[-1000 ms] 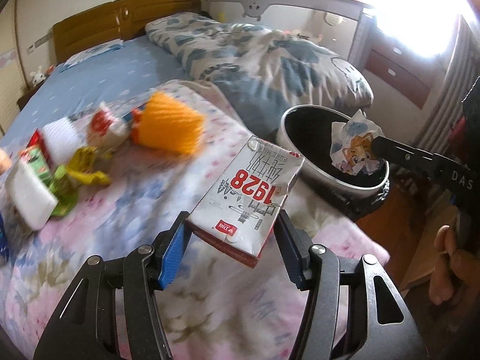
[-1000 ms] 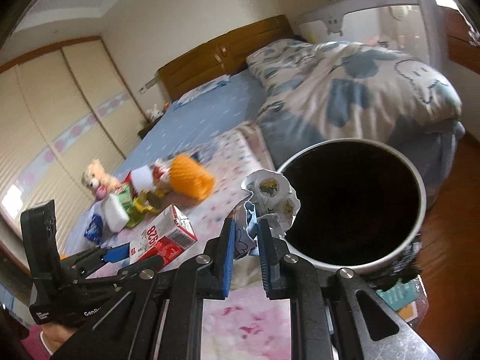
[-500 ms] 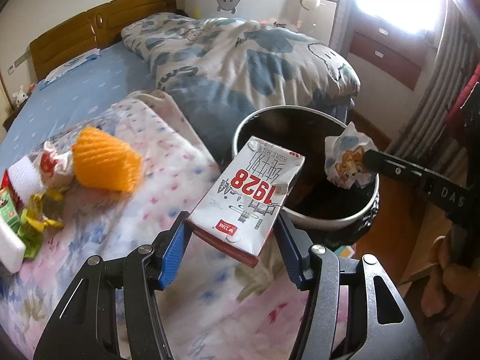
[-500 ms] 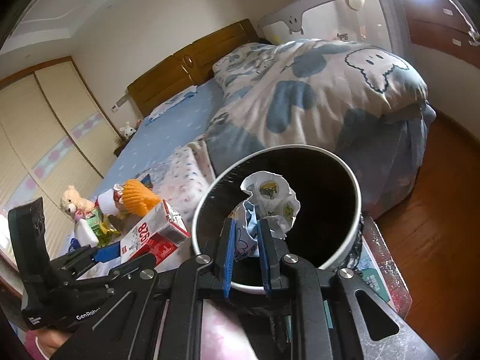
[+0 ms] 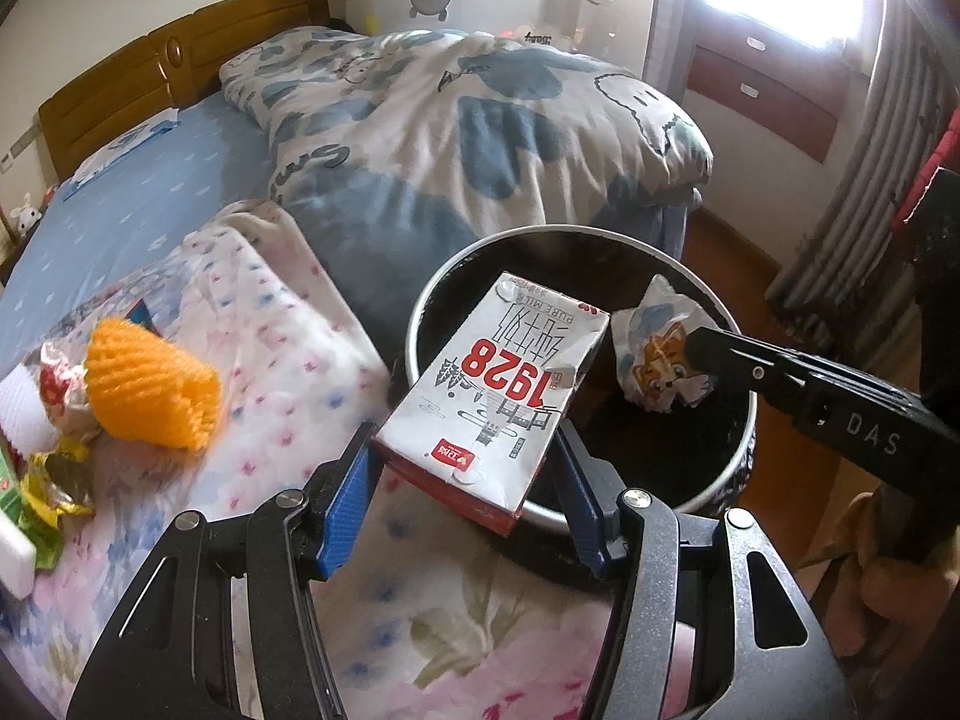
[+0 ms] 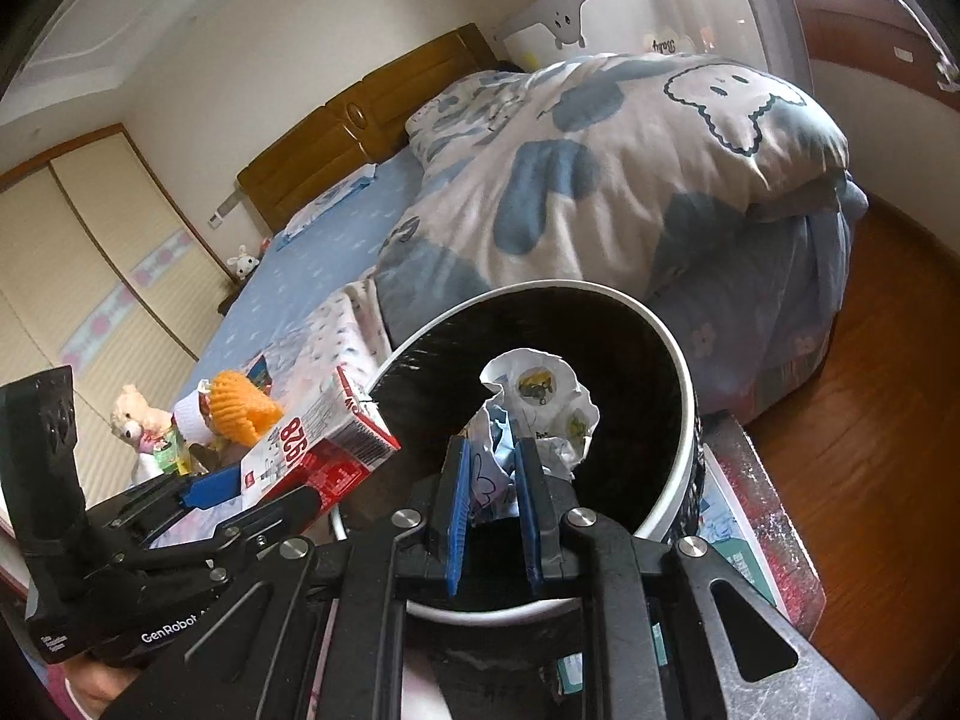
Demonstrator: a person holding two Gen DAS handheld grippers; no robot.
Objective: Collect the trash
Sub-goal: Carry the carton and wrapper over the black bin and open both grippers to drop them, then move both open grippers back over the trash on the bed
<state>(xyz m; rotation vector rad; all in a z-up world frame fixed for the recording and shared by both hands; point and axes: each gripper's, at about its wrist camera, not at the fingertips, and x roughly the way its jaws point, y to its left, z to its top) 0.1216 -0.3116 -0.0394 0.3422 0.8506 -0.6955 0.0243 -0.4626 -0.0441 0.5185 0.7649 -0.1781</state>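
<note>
Left gripper (image 5: 465, 480) clamps milk carton (image 5: 498, 396), right gripper (image 6: 489, 510) pinches crumpled wrapper (image 6: 537, 402), both over bin (image 6: 678, 372) mouth; drop step, next: open jaws

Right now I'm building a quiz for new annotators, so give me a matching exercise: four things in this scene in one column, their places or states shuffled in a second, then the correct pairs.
Things:
1. milk carton
2. crumpled wrapper
3. orange foam net
4. trash bin

Places or states:
A. lying on the floral blanket
B. standing beside the bed, black inside
C. clamped in the left gripper
D. pinched in the right gripper over the bin's opening

Pairs: 1-C, 2-D, 3-A, 4-B
</note>
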